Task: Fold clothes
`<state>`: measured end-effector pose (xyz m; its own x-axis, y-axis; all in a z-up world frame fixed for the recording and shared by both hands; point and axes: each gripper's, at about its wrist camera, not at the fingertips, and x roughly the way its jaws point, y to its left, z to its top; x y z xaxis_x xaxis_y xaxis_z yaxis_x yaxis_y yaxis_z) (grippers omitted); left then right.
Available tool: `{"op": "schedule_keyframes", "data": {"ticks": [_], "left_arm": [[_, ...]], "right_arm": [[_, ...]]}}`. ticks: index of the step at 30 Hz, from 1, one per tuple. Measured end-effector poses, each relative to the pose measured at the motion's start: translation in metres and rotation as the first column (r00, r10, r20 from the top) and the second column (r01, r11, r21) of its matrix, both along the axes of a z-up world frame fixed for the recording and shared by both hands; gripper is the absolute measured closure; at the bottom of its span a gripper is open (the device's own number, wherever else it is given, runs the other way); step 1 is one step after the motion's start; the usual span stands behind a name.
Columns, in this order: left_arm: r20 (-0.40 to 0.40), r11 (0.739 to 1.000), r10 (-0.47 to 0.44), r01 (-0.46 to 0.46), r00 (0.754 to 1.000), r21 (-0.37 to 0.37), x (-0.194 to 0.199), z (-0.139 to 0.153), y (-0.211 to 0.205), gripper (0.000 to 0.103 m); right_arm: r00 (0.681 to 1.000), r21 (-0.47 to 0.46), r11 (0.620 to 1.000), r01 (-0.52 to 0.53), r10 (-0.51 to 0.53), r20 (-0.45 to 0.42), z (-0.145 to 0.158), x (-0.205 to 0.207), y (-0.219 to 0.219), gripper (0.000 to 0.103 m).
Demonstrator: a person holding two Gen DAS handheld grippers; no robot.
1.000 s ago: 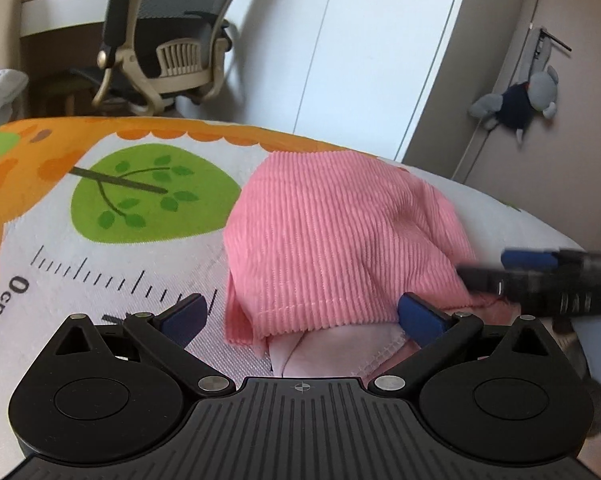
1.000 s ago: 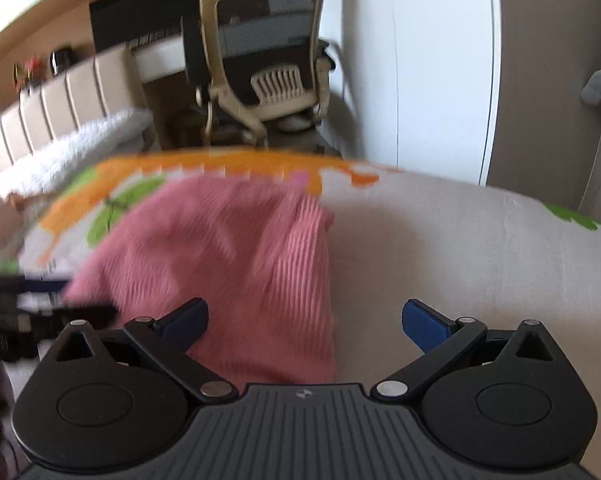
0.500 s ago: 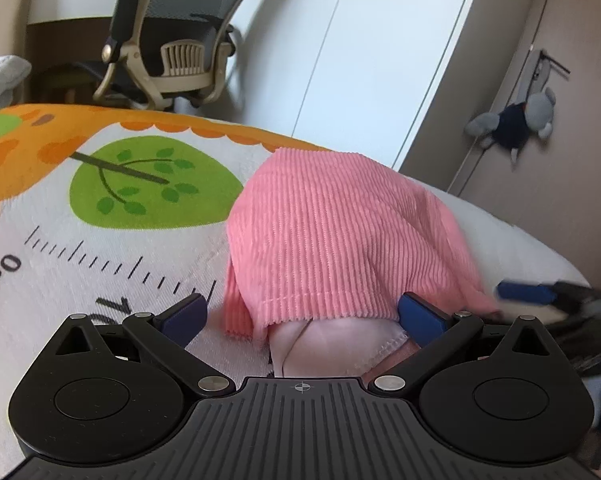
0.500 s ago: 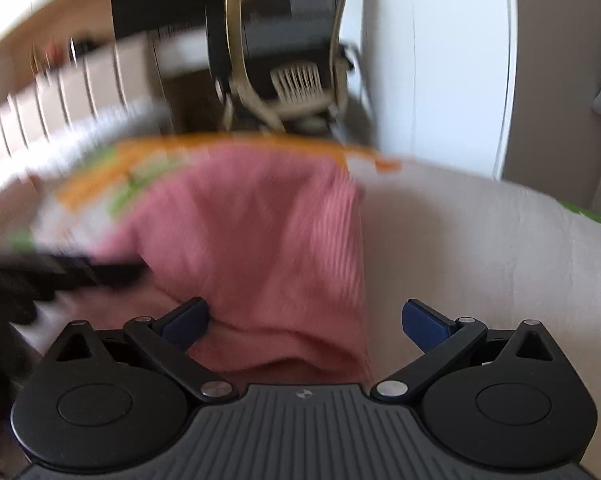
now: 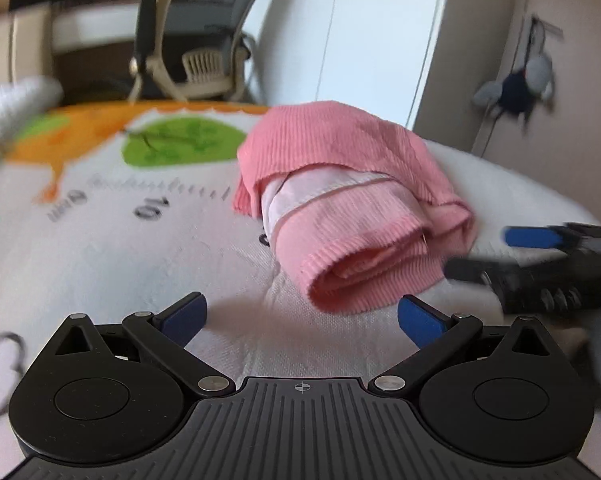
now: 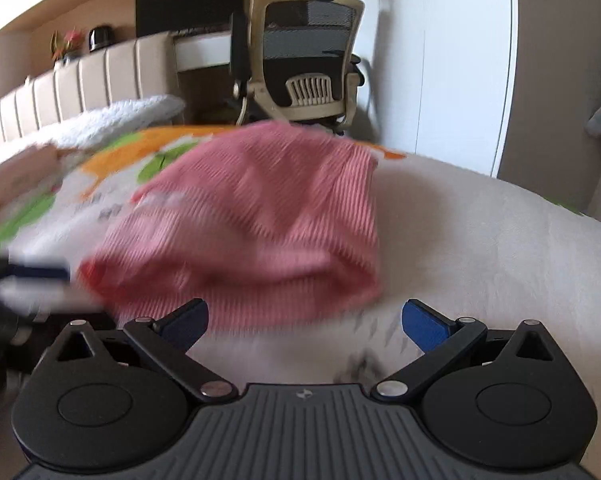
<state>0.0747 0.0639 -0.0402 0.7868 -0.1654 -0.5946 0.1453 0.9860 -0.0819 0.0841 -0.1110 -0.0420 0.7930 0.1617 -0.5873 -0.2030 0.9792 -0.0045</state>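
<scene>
My left claw (image 5: 302, 318) is spread wide and holds nothing, just short of the folded pink garment (image 5: 352, 208). The garment lies bundled on the printed bed cover (image 5: 112, 248). My right claw (image 6: 304, 320) is likewise spread wide and empty, with the garment directly ahead of its fingers. An office chair (image 6: 304, 68) stands beyond the bed.

Readable print
You can read "10" on the play mat's (image 5: 148, 248) ruler scale (image 5: 156, 188); a blurred "0cm" beside it.
</scene>
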Motion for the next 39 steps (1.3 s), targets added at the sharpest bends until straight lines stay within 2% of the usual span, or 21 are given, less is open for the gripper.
{"op": "schedule_keyframes", "data": {"ticks": [3,6,8,13,39], "left_arm": [[-0.033,0.998,0.003,-0.001,0.999,0.056,-0.01,-0.002,-0.015,0.0],[-0.041,0.987,0.035,-0.028,0.999,0.159,-0.015,-0.003,-0.031,0.0],[-0.036,0.984,0.045,-0.038,0.998,0.177,-0.015,-0.003,-0.034,0.0],[-0.063,0.992,0.055,-0.048,0.996,0.113,-0.01,-0.006,-0.023,0.0],[-0.063,0.993,0.05,-0.043,0.997,0.108,-0.008,-0.007,-0.021,0.0]], "right_arm": [[0.998,-0.05,0.997,0.063,-0.063,-0.01,-0.001,-0.024,0.002,0.0],[0.997,-0.012,0.998,0.062,-0.062,-0.051,-0.003,-0.03,-0.007,0.0],[0.996,0.007,0.998,0.063,-0.063,-0.062,-0.003,-0.029,-0.011,0.0],[0.996,0.006,0.998,0.065,-0.064,-0.062,-0.006,-0.029,-0.008,0.0],[0.996,0.016,0.997,0.07,-0.069,-0.062,-0.007,-0.031,-0.008,0.0]]}}
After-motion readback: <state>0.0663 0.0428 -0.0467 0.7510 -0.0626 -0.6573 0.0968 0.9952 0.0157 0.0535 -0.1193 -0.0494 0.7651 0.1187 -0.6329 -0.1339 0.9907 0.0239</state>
